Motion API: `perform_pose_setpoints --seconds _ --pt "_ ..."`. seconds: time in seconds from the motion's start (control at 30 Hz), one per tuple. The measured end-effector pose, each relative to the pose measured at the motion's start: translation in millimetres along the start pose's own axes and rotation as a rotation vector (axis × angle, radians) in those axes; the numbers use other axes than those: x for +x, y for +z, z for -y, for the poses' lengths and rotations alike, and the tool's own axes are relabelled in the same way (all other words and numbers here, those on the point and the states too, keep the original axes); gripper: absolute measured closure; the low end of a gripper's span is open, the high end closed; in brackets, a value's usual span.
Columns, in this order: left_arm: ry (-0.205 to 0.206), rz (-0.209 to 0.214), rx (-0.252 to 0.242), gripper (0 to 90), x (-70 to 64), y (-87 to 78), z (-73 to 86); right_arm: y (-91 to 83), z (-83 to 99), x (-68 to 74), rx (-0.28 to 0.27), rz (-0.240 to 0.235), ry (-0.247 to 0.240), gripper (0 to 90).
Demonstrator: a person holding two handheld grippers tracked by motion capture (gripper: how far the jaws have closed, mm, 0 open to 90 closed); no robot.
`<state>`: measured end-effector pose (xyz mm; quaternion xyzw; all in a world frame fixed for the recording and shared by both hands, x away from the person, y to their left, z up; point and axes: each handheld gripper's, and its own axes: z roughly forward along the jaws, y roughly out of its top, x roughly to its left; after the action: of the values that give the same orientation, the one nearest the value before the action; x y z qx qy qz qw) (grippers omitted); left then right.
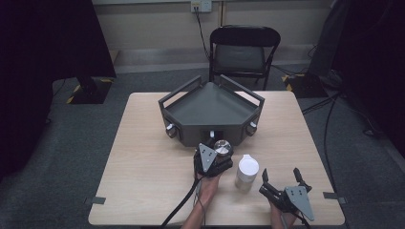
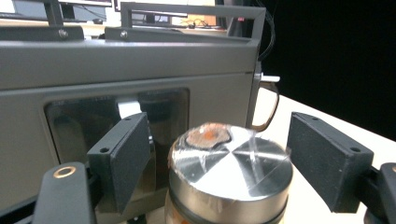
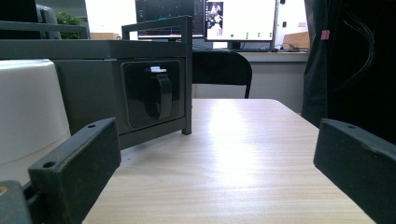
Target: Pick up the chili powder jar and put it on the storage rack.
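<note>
Two grippers working at table: left gripper straddling steel jar, jaws spread, not touching; right gripper hovering spread beside white cup.

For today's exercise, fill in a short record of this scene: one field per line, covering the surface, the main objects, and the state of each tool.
surface: pale wooden table
large object: grey angular box with rails on top, at the table's far middle
metal jar: shiny lid, standing just in front of the box
left tool: jaws open on either side of the metal jar, not touching it
white-lidded jar: upright, between the two tools
right tool: open, holding nothing, low over the table
background: black chair behind the table
</note>
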<state>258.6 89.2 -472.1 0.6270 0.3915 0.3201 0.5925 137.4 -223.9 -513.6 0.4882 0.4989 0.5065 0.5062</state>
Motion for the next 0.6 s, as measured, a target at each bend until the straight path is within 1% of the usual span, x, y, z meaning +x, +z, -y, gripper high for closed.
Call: perform_pose_setpoints --seconds 0.13,0.3,0.43,0.6 --pt "0.018 0.006 0.011 26.7 -0.1 2.2 2.3 0.0 0.0 0.1 0.0 0.0 -0.001 0.0" --pt "0.007 0.006 0.012 29.2 -0.7 3.9 4.8 0.0 0.1 0.0 0.0 0.0 -0.001 0.0" --pt "0.015 0.006 0.008 34.2 -2.5 3.7 5.4 -0.1 0.1 0.0 -0.001 0.0 -0.001 0.0" --pt "0.014 -0.004 0.009 35.0 -4.9 3.7 4.6 -0.1 0.0 0.1 0.0 0.001 0.0 0.0"
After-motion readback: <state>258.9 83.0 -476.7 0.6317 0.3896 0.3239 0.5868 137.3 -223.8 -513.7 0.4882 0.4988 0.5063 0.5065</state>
